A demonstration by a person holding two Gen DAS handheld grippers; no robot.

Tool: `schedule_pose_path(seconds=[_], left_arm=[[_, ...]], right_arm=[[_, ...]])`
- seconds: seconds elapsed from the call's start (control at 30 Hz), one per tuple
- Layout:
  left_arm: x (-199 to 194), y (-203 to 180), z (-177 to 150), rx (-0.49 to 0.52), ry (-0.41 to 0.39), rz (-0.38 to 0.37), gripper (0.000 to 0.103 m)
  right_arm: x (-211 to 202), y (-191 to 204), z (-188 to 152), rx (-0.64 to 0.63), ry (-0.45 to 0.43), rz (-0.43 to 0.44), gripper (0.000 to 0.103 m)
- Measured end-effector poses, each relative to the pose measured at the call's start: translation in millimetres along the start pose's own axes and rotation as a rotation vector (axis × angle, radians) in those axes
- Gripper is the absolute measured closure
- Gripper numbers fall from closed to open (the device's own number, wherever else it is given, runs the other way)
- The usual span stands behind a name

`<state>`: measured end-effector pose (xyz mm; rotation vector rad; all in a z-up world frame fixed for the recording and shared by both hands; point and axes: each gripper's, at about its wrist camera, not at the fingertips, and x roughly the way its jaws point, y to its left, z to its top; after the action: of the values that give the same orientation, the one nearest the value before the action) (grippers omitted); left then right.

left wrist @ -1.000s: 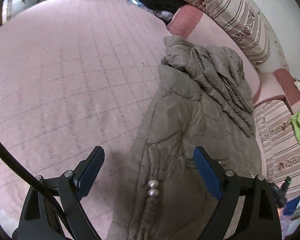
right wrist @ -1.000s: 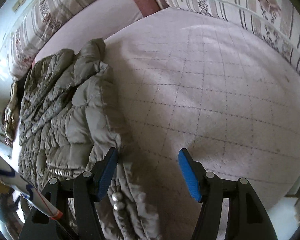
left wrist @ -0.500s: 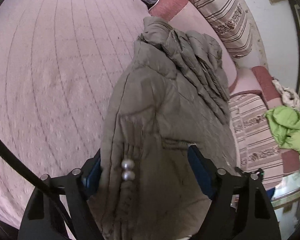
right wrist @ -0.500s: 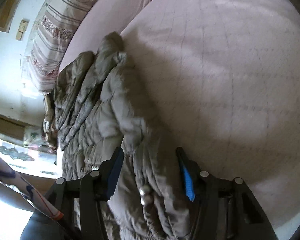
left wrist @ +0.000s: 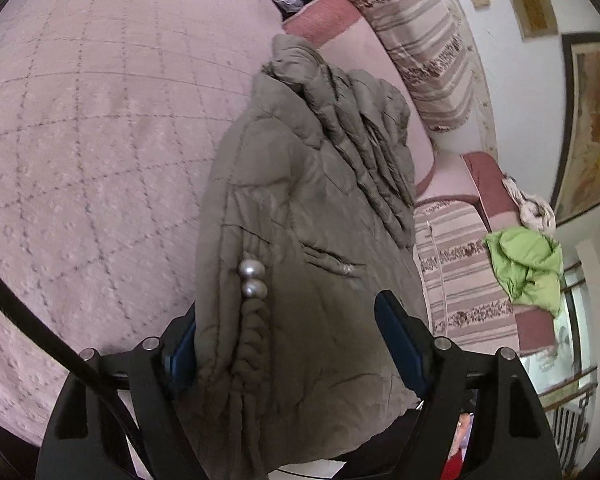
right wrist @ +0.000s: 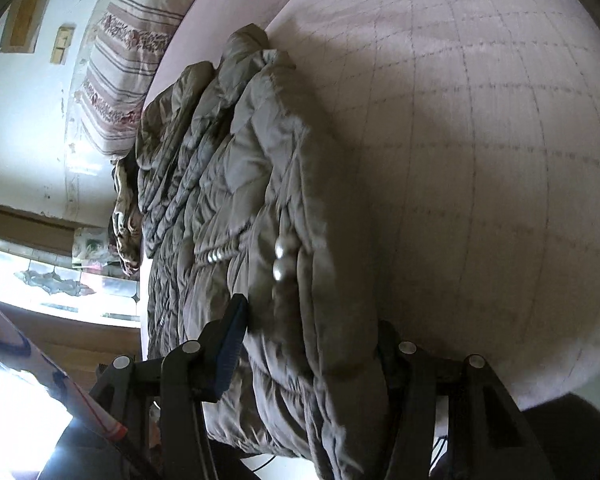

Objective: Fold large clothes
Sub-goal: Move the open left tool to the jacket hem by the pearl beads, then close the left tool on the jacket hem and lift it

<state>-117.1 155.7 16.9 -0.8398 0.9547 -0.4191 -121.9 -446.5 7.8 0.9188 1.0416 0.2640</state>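
A grey-olive quilted jacket (left wrist: 320, 184) lies lengthways on the pink quilted bed cover (left wrist: 80, 140), its far end bunched near the cushions. My left gripper (left wrist: 288, 320) is shut on the near hem, beside two pearl beads (left wrist: 252, 278) on a braided trim. The fabric fills the gap between the blue pads. In the right wrist view the jacket (right wrist: 236, 160) runs away to the upper left, and my right gripper (right wrist: 308, 316) is shut on a thick fold of hem by the pearl beads (right wrist: 278, 260). The fabric hides its right pad. The gripped hem is raised off the cover.
The bed cover (right wrist: 480, 140) stretches wide to the right of the jacket. A striped cushion (left wrist: 420, 40) and a striped sofa (left wrist: 460, 272) bearing a green garment (left wrist: 528, 268) stand beyond. Another striped cushion (right wrist: 116, 60) leans at the far wall, with a bright window (right wrist: 40, 280) to the left.
Both grippers moved forward onto the jacket's near hem and closed on it. The hem, flat on the cover before, now sits gathered and raised between the jaws.
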Motion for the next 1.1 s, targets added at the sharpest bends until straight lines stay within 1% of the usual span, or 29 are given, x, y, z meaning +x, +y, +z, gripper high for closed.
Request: schedule_pose_path(seconds=[0.17,0.2,0.23,0.3,0.37,0.4,0.43,0.5,0.53,0.6,0.63,0.67,0.7,0.73,0.77,0.8,0.83,0.93,1.1], left_arm=[[2,8,-5,-0.022,0.04,-0.076,0.025],[1,9,-4,-0.027,0.038,-0.068,0.025],[-1,10,-1,-0.023,0.016,-0.033,0.025],[-2,8,7,0.003,-0.029,0.042,0.025],[1,8,15,0.009,-0.036,0.062,0.023],[5,8,19,0.008,-0.029,0.069,0.021],[9,7,20,0.018,-0.019,0.072,0.016],[15,0,18,0.062,0.001,0.068,0.014],[19,-3,15,0.085,0.034,0.048,0.014],[25,-7,7,0.094,0.109,-0.047,0.014],[25,-8,3,0.092,0.132,-0.088,0.017],[25,-8,-2,0.073,0.16,-0.16,0.02],[25,-6,-7,0.04,0.185,-0.232,0.026],[25,-4,-9,0.021,0.199,-0.273,0.028],[24,-5,-13,0.021,0.202,-0.281,0.028],[22,-7,-14,0.041,0.191,-0.246,0.028],[22,-8,-15,0.05,0.186,-0.223,0.028],[27,-3,-15,0.032,0.173,-0.149,0.028],[27,-2,-19,0.047,0.153,-0.114,0.028]], right_arm=[[-1,4,-7,-0.034,0.005,0.016,0.046],[-1,5,-7,-0.047,0.002,-0.01,0.047],[-1,6,-7,-0.055,-0.008,-0.04,0.048],[-4,13,-4,-0.098,-0.066,-0.12,0.048],[-5,16,0,-0.115,-0.105,-0.165,0.046],[-3,15,3,-0.109,-0.11,-0.17,0.045],[-1,13,6,-0.095,-0.106,-0.166,0.044],[1,10,7,-0.078,-0.107,-0.155,0.042],[2,11,7,-0.084,-0.104,-0.154,0.042],[4,13,4,-0.096,-0.076,-0.135,0.042],[6,13,2,-0.097,-0.066,-0.125,0.042],[6,12,1,-0.095,-0.051,-0.106,0.042],[5,10,0,-0.081,-0.033,-0.073,0.043],[4,7,-1,-0.069,-0.022,-0.048,0.044],[3,4,-3,-0.056,-0.013,-0.02,0.044],[3,1,-5,-0.039,0.002,0.02,0.046],[4,1,-8,-0.033,0.011,0.04,0.048],[7,6,-16,-0.056,0.043,0.062,0.049],[20,20,-31,-0.117,0.094,0.058,0.05]])
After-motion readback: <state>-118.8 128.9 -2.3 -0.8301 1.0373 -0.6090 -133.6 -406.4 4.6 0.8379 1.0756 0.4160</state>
